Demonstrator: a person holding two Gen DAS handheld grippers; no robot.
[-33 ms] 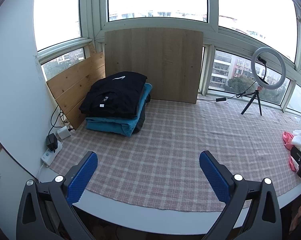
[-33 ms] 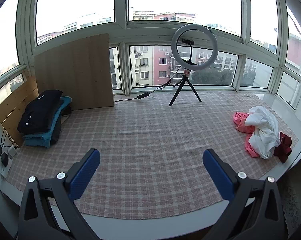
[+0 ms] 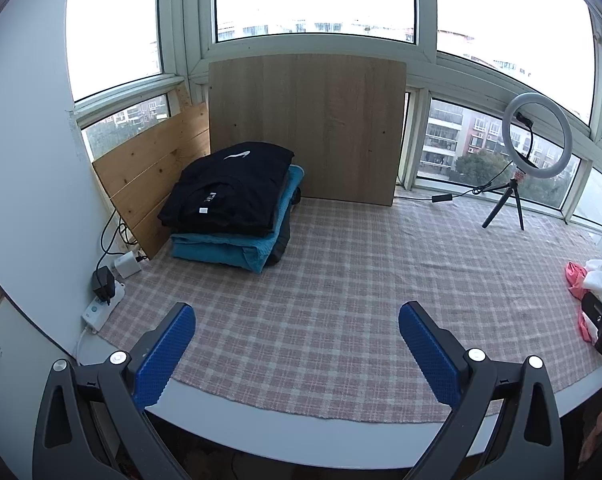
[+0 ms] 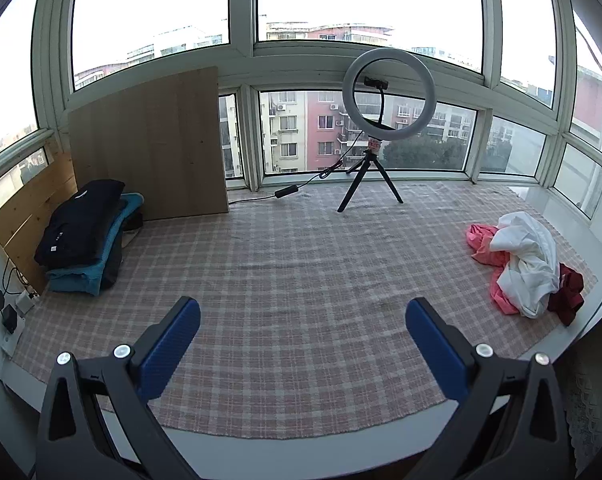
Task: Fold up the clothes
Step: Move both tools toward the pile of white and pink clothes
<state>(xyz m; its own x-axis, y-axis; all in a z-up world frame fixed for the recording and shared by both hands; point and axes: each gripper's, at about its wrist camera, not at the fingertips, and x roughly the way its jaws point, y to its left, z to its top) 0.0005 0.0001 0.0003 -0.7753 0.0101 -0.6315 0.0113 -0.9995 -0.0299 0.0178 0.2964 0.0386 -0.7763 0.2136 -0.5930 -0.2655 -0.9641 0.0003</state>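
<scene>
Both the left gripper point(image 3: 297, 334) and the right gripper point(image 4: 303, 330) are hanging over the checked cloth point(image 4: 301, 264) with fingers wide apart, holding nothing. The messy clothes pile point(image 4: 525, 264) is waiting far right. The white shirt point(image 4: 527, 256) is tangling with the pink one point(image 4: 483, 240), so grabbing one might drag both.

both tongs point(image 3: 297, 320) point(image 4: 303, 316): black angular arms, silver screws, ribbed blue pads point(image 3: 165, 356).
</scene>
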